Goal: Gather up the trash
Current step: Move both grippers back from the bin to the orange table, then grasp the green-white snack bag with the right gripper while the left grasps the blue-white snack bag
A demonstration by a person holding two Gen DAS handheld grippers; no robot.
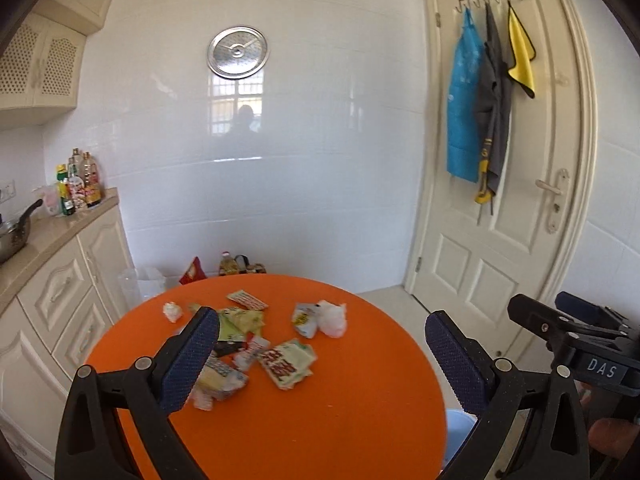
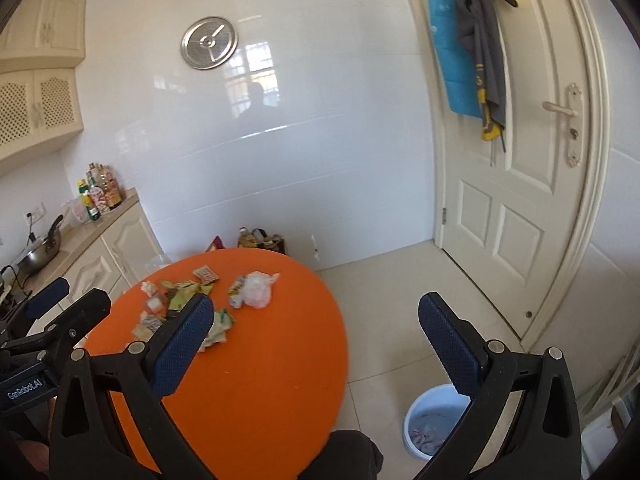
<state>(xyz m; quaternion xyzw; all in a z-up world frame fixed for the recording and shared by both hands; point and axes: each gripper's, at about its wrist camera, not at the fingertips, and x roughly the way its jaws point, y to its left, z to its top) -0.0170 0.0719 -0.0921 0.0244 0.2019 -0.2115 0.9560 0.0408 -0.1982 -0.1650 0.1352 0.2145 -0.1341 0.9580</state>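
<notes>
Both the left tongs (image 1: 322, 354) and right tongs (image 2: 316, 340) stand apart and empty above the smooth round orange worktop (image 1: 320, 420). The trash (image 1: 256, 344), thin crinkled wrappers and a soft white wad, lies ahead of the left tongs and ahead-left of the right. Flat wrappers may slide from the textured blue pads (image 1: 188, 364) and miss the round bin (image 2: 432, 420) on the floor under the right tongs.

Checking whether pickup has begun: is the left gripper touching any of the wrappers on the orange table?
Apart. The left wrist view shows the left gripper wide open and empty, held above the wrappers on the orange table.
</notes>
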